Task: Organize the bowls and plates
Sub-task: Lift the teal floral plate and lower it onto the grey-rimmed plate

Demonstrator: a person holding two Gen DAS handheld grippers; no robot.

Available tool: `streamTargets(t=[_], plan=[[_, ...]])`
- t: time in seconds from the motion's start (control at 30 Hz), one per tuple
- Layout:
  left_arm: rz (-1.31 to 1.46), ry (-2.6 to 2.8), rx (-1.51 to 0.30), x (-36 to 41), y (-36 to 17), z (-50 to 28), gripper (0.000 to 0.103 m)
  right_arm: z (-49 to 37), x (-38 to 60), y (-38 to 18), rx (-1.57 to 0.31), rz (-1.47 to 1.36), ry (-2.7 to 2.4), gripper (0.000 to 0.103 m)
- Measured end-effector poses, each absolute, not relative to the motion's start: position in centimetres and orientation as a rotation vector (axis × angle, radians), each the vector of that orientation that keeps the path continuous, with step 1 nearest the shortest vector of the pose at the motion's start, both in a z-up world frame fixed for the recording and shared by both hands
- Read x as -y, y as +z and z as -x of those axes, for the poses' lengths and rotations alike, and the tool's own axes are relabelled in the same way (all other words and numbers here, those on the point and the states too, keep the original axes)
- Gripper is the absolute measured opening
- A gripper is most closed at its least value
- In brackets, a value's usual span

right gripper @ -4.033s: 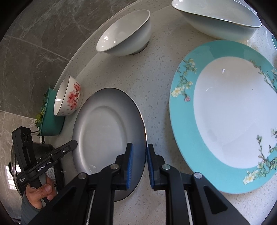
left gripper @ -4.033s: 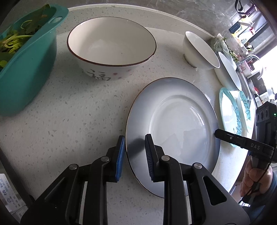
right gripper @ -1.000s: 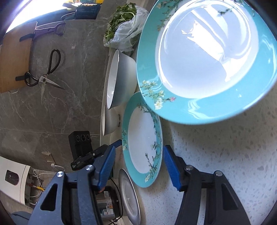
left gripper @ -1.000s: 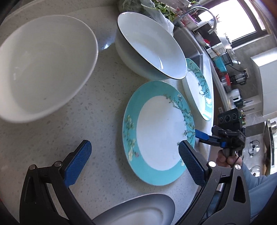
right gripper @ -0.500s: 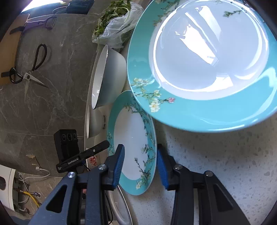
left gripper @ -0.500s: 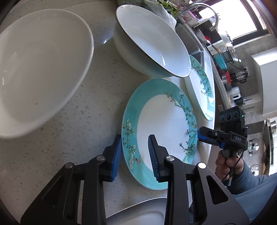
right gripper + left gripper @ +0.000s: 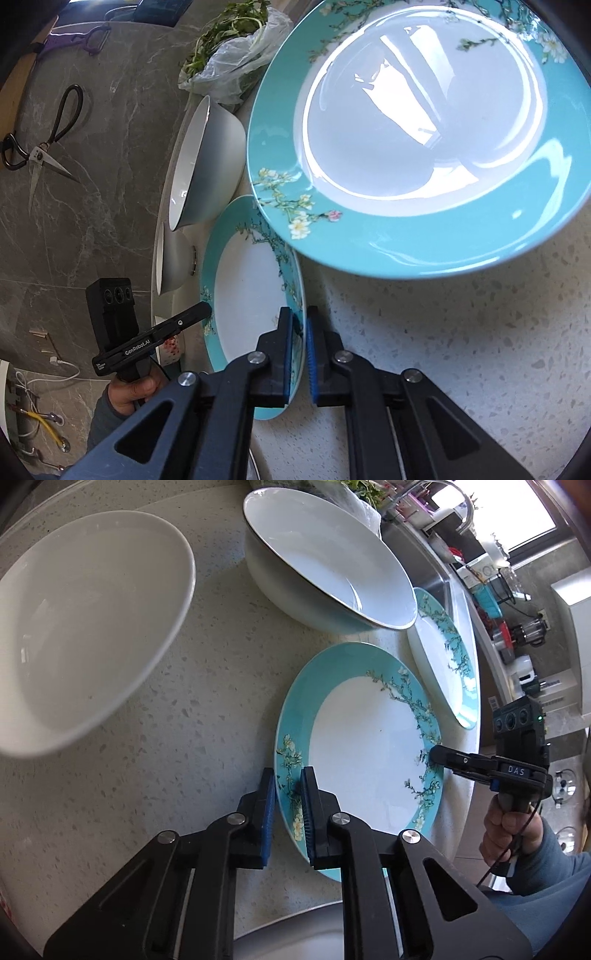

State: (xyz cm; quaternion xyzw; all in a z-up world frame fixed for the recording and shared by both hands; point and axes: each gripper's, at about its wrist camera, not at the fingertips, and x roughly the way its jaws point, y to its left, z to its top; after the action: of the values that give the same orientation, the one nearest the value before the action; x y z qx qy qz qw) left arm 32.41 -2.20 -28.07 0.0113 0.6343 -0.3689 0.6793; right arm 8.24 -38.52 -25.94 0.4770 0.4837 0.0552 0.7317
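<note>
A teal-rimmed floral plate [image 7: 365, 746] lies on the speckled counter. My left gripper [image 7: 287, 794] is shut on its near rim. My right gripper [image 7: 300, 332] is shut on its opposite rim [image 7: 255, 291], and shows in the left wrist view [image 7: 439, 755]. A second teal floral plate [image 7: 447, 661] lies beyond it and fills the right wrist view [image 7: 417, 136]. A big white bowl with a dark rim [image 7: 325, 565] and a smaller white bowl [image 7: 81, 620] stand nearby. A grey plate [image 7: 295, 934] lies at the near edge.
A bag of greens [image 7: 229, 55] lies behind the big bowl [image 7: 203, 162]. Scissors [image 7: 40, 144] hang on the grey marble wall. The sink and tap [image 7: 443, 502] are at the far right. The counter edge [image 7: 476, 686] runs beside the plates.
Both grippers have closed from wide open onto opposite rims of the teal plate. Four seconds ago both were shut on the grey plate.
</note>
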Motion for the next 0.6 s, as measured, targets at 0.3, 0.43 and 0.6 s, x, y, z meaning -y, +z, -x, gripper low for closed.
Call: streamTargets(t=[0.3, 0.43, 0.6], plan=[[0.011, -0.808, -1.391, 0.4, -26.1, -30.8, 0.011, -7.7, 37.7, -24.0, -1.059, -1.042, 0.145, 0.010], [0.017, -0.787, -1.344, -1.1, -23.6, -29.0, 0.011, -7.6, 36.8, -22.3, -1.060, -1.013, 0.183, 0.010], [0.059, -0.699, -1.298, -5.2, -20.7, -25.5, 0.011, -8.0, 34.2, -20.6, -1.087, -0.964, 0.270, 0.010]])
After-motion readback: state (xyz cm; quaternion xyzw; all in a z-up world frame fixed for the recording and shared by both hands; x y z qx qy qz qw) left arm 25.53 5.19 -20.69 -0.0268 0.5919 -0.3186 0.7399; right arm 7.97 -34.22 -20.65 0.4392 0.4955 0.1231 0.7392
